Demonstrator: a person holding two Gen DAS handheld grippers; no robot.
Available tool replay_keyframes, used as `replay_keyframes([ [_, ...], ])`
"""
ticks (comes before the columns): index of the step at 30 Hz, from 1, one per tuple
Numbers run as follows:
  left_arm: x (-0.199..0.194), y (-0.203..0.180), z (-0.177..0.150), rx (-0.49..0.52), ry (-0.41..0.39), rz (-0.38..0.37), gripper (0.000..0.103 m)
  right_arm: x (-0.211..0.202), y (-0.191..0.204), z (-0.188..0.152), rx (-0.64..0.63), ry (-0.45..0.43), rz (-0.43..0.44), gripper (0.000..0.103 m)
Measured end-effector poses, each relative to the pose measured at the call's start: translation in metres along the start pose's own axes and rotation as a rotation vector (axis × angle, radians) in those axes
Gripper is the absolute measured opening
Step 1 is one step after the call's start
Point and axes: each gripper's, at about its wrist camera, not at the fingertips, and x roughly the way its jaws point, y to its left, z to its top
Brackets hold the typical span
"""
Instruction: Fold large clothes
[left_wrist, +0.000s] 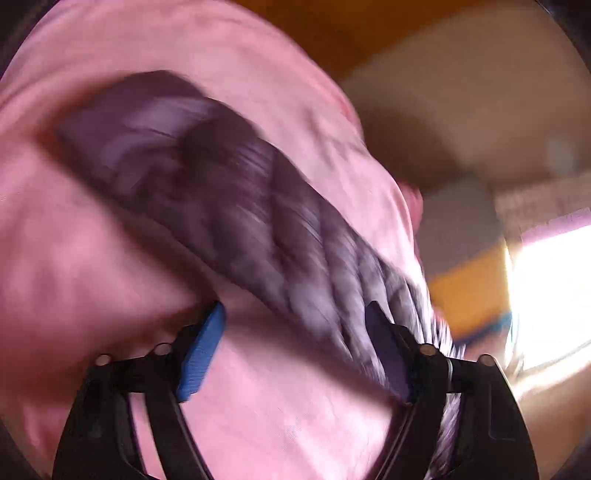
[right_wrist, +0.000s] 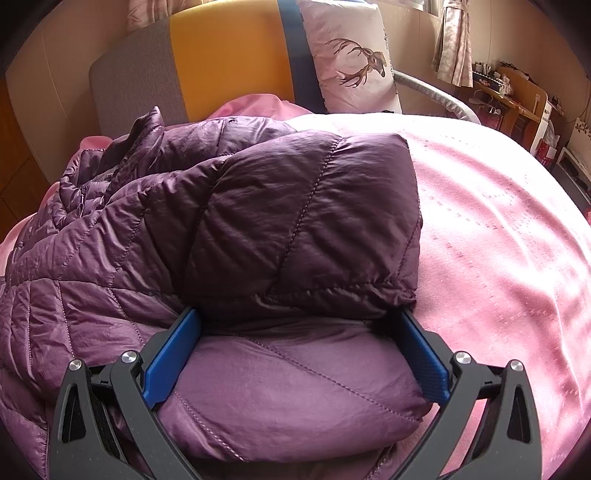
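Purple jacket part-folded on the bed, more folding left

My right claw (right_wrist: 295, 354) straddles a folded-over flap of the jacket (right_wrist: 229, 206), blue pads at either side of it; whether they press the padding I cannot tell; the jacket lies toward the head of the bed, on the pink bedspread (right_wrist: 498, 229), near the orange headboard (right_wrist: 225, 55) and the deer pillow (right_wrist: 351, 55); its collar end is bunched, so I judge the fold about half done; my left claw (left_wrist: 295, 354) gapes empty over a blurred strip of jacket (left_wrist: 207, 173); no containers show.
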Motion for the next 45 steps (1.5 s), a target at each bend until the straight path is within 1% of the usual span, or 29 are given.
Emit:
replay_keyframes([
  [2, -0.001, 0.015, 0.015, -0.079, -0.022, 0.003, 0.056, 0.000, 0.000, 0.000, -0.001, 0.000, 0.000, 0.101],
  [3, -0.001, 0.020, 0.021, -0.107, -0.034, 0.005, 0.051, 0.000, 0.000, 0.000, -0.001, 0.000, 0.000, 0.101],
  [4, 0.001, 0.026, 0.028, -0.134, -0.040, 0.013, 0.034, -0.001, 0.000, 0.000, 0.000, 0.000, 0.000, 0.101],
  [5, 0.003, 0.029, 0.032, -0.151, -0.040, 0.023, 0.022, 0.000, 0.000, 0.000, -0.001, 0.000, -0.001, 0.101],
  [7, 0.002, 0.030, 0.036, -0.160, -0.043, 0.006, 0.014, 0.000, 0.000, 0.000, -0.001, 0.000, -0.001, 0.101],
  [9, -0.004, 0.015, 0.036, -0.079, -0.071, 0.005, 0.013, 0.000, 0.000, 0.000, -0.002, 0.000, -0.002, 0.101],
  [11, -0.014, -0.014, 0.029, 0.059, -0.090, -0.037, 0.013, -0.001, 0.001, -0.001, -0.005, 0.001, -0.007, 0.101],
  [12, -0.018, -0.024, 0.025, 0.109, -0.093, -0.057, 0.013, -0.001, 0.001, -0.001, -0.006, 0.000, -0.011, 0.101],
  [13, -0.023, -0.045, 0.016, 0.189, -0.095, -0.085, 0.013, -0.001, 0.001, -0.001, -0.008, -0.001, -0.013, 0.101],
  [15, -0.028, -0.078, -0.002, 0.315, -0.087, -0.136, 0.013, -0.001, 0.002, -0.002, -0.009, -0.001, -0.014, 0.101],
  [16, -0.030, -0.101, -0.017, 0.396, -0.077, -0.171, 0.013, -0.002, 0.002, -0.002, -0.010, -0.002, -0.015, 0.101],
  [17, -0.029, -0.118, -0.028, 0.453, -0.066, -0.193, 0.013, -0.002, 0.001, -0.002, -0.010, -0.002, -0.015, 0.101],
  [19, -0.023, -0.150, -0.059, 0.559, -0.019, -0.239, 0.013, -0.002, 0.002, -0.002, -0.009, -0.002, -0.013, 0.101],
  [21, -0.012, -0.173, -0.088, 0.642, 0.033, -0.265, 0.013, -0.002, 0.002, -0.002, -0.008, -0.001, -0.013, 0.101],
  [23, 0.002, -0.192, -0.125, 0.733, 0.084, -0.262, 0.013, -0.002, 0.002, -0.002, -0.006, -0.002, -0.011, 0.101],
  [26, 0.028, -0.212, -0.169, 0.822, 0.182, -0.266, 0.013, -0.003, 0.001, -0.003, -0.002, -0.001, -0.007, 0.101],
  [28, 0.041, -0.219, -0.193, 0.872, 0.226, -0.243, 0.013, -0.003, 0.001, -0.003, -0.001, -0.001, -0.006, 0.101],
  [30, 0.057, -0.228, -0.211, 0.915, 0.267, -0.221, 0.025, -0.002, 0.001, -0.002, 0.000, -0.001, -0.006, 0.101],
  [31, 0.065, -0.229, -0.216, 0.939, 0.286, -0.212, 0.043, -0.002, 0.001, -0.002, 0.000, -0.001, -0.006, 0.101],
  [32, 0.068, -0.232, -0.226, 0.965, 0.293, -0.196, 0.052, -0.002, 0.000, -0.002, 0.000, -0.001, -0.006, 0.101],
  [33, 0.070, -0.230, -0.231, 0.989, 0.293, -0.181, 0.054, -0.003, 0.000, -0.002, 0.000, -0.001, -0.006, 0.101],
  [34, 0.070, -0.230, -0.238, 1.010, 0.291, -0.172, 0.059, -0.002, 0.000, -0.002, 0.001, 0.000, -0.004, 0.101],
  [36, 0.064, -0.225, -0.244, 1.021, 0.286, -0.187, 0.072, -0.002, -0.001, -0.001, 0.000, 0.002, -0.002, 0.101],
  [37, 0.060, -0.225, -0.248, 1.021, 0.274, -0.198, 0.076, -0.002, -0.001, 0.000, -0.001, 0.004, -0.003, 0.101],
  [38, 0.058, -0.226, -0.254, 1.025, 0.258, -0.199, 0.077, -0.003, -0.001, 0.001, -0.004, 0.010, -0.004, 0.101],
  [40, 0.048, -0.225, -0.252, 1.042, 0.228, -0.194, 0.077, -0.005, 0.000, 0.006, -0.010, 0.022, -0.009, 0.101],
  [42, 0.040, -0.219, -0.253, 1.053, 0.199, -0.187, 0.077, -0.019, 0.007, 0.011, -0.032, -0.001, -0.036, 0.101],
  [43, 0.036, -0.215, -0.252, 1.052, 0.183, -0.176, 0.077, -0.030, 0.013, 0.013, -0.036, -0.034, -0.013, 0.101],
  [45, 0.032, -0.207, -0.247, 1.033, 0.160, -0.142, 0.077, -0.057, 0.034, 0.015, -0.058, -0.090, 0.089, 0.101],
])
